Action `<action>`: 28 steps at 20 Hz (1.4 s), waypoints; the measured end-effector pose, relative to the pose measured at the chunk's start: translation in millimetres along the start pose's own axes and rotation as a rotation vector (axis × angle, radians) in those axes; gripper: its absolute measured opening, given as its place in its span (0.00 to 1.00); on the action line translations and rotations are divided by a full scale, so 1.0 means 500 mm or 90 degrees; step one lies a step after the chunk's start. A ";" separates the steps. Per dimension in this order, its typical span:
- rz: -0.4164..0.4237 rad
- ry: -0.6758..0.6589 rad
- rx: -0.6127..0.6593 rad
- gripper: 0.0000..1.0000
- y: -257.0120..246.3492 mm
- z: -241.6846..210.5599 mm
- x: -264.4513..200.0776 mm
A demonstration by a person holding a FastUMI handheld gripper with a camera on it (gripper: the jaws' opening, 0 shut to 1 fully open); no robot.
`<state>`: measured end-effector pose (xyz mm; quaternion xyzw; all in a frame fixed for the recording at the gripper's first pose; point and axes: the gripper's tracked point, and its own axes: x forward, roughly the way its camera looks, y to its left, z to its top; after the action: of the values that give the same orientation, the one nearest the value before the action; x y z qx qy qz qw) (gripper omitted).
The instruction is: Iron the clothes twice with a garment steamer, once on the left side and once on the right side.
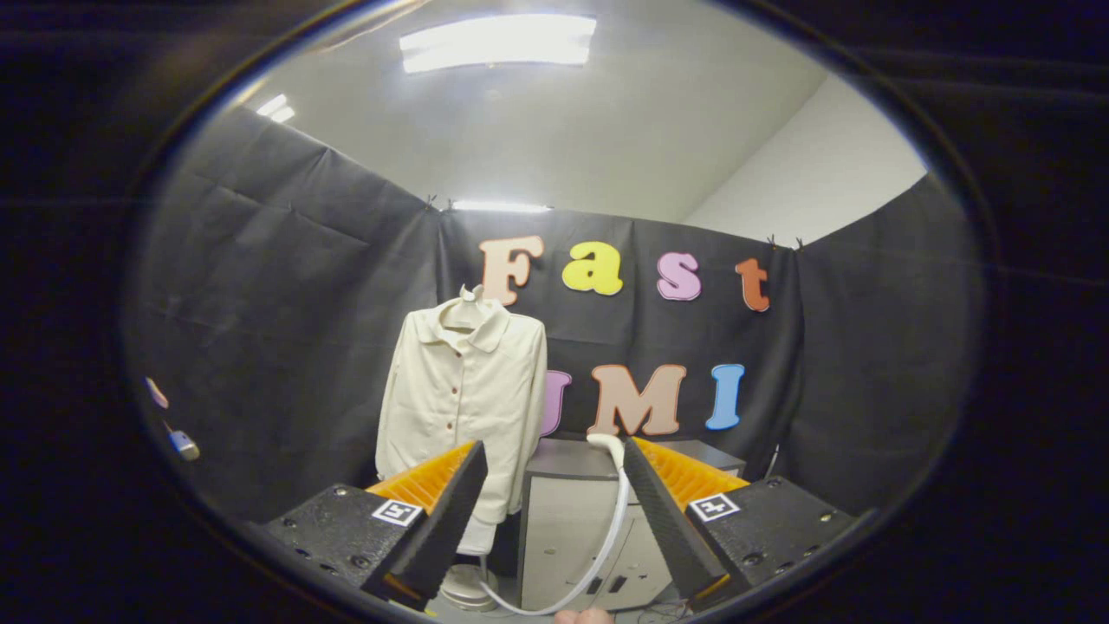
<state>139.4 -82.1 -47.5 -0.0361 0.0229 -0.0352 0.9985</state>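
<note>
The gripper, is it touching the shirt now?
Apart. In the gripper view the open gripper holds nothing, and the shirt hangs well beyond the fingers.

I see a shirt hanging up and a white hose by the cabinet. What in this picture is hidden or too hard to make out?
Gripper fingers are open, gripping nothing.
- Steamer head: partly hidden behind the right finger; its shape is unclear.
- Hose: its lower end is cut off below the fingers.
- Shirt: the hem is hidden by the left finger.
- Stand base: partly covered by that finger.
- Small objects on the side wall: too small to identify.
</note>
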 end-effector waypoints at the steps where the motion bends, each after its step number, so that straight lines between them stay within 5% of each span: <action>1: 0.002 0.003 0.000 0.96 -0.014 -0.009 0.018; 8: 0.016 0.018 0.007 0.96 -0.105 -0.069 0.170; 21: -0.071 0.074 0.017 0.96 -0.199 -0.189 0.415; 28: -0.073 0.110 0.020 0.96 -0.223 -0.261 0.536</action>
<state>392.6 -221.7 -181.1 -0.0182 0.1061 -0.0954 0.9896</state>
